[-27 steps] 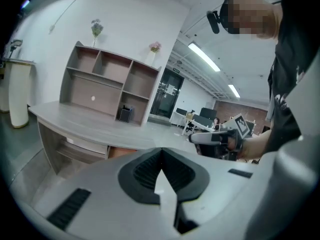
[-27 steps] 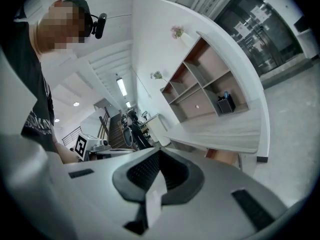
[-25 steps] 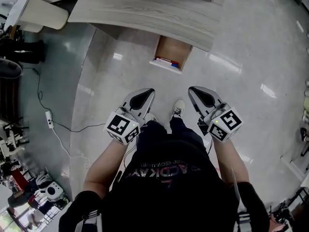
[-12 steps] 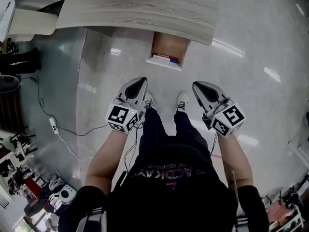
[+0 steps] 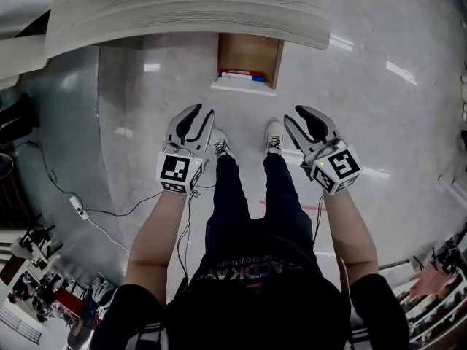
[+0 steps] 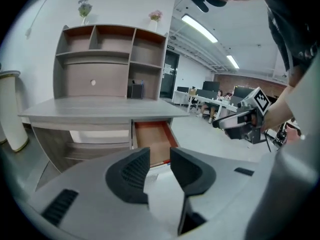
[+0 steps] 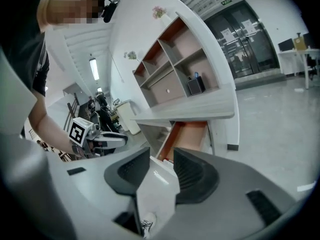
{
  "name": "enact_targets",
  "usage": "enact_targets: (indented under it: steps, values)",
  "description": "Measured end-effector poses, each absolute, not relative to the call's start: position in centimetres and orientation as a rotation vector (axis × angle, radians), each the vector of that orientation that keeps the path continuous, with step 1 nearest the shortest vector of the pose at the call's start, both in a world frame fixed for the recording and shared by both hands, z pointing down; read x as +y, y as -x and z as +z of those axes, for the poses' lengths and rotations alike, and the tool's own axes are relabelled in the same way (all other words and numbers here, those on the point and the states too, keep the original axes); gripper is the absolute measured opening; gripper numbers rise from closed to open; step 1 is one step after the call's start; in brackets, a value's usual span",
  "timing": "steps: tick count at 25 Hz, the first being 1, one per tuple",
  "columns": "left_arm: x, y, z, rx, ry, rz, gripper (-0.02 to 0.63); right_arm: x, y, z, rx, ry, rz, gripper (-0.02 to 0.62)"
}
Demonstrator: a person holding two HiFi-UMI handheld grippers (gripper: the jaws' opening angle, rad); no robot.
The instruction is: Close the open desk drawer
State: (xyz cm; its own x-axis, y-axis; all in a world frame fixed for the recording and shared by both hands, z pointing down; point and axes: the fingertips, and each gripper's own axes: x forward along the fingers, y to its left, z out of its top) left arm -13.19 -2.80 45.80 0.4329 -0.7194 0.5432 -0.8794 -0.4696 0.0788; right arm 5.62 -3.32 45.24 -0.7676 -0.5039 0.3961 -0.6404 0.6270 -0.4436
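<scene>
The open drawer [image 5: 249, 58] sticks out from under the wood-grain desk top [image 5: 190, 9], with red and blue items [image 5: 241, 74] lying at its front edge. It also shows in the left gripper view [image 6: 152, 140] and in the right gripper view [image 7: 187, 135]. My left gripper [image 5: 194, 114] hangs short of the drawer front, to its left. Its jaws are opening, with nothing between them [image 6: 160, 156]. My right gripper [image 5: 300, 117] hangs short of the drawer, to its right. Its jaws are also opening and hold nothing [image 7: 161, 161]. Neither gripper touches the drawer.
The person's two shoes [image 5: 219, 143] stand on the glossy floor just before the drawer. A cable with a power strip [image 5: 76, 206] lies on the floor at the left. A shelf unit [image 6: 110, 59] stands on the desk. A white bin [image 6: 11, 111] stands beside the desk.
Both grippers have come down and nearer the drawer. Their jaws, shut before, now stand parted. The drawer sits closer in the head view.
</scene>
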Motion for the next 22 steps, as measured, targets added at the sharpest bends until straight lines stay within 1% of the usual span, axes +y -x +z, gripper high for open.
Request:
enact_targets:
  steps: [3,7,10,14,17,22]
  values:
    - [-2.8,14.3,48.3,-1.340,-2.344,0.683,0.146,-3.0,-5.5,48.3,-2.540,-0.978,0.789,0.170]
    - [-2.9,14.5,51.4,-1.292,-2.368,0.735,0.170,-2.7,-6.0,52.2,-2.450,-1.005,0.732,0.209]
    - [-3.5,14.4,53.4,-1.261,-2.401,0.755,0.200,-3.0,-6.0,54.8,-2.408,-1.018,0.689,0.221]
    - [-3.5,13.4,55.8,-1.178,-2.481,0.834,0.216,-3.2,-5.7,58.2,-2.348,-0.991,0.630,0.233]
    - [-3.8,13.5,57.1,-1.140,-2.529,0.886,0.216,-3.7,-5.1,60.0,-2.331,-0.984,0.607,0.233]
    - [-6.8,13.1,57.5,-1.168,-2.561,0.851,0.216,-5.5,-4.8,61.0,-2.323,-1.001,0.555,0.233]
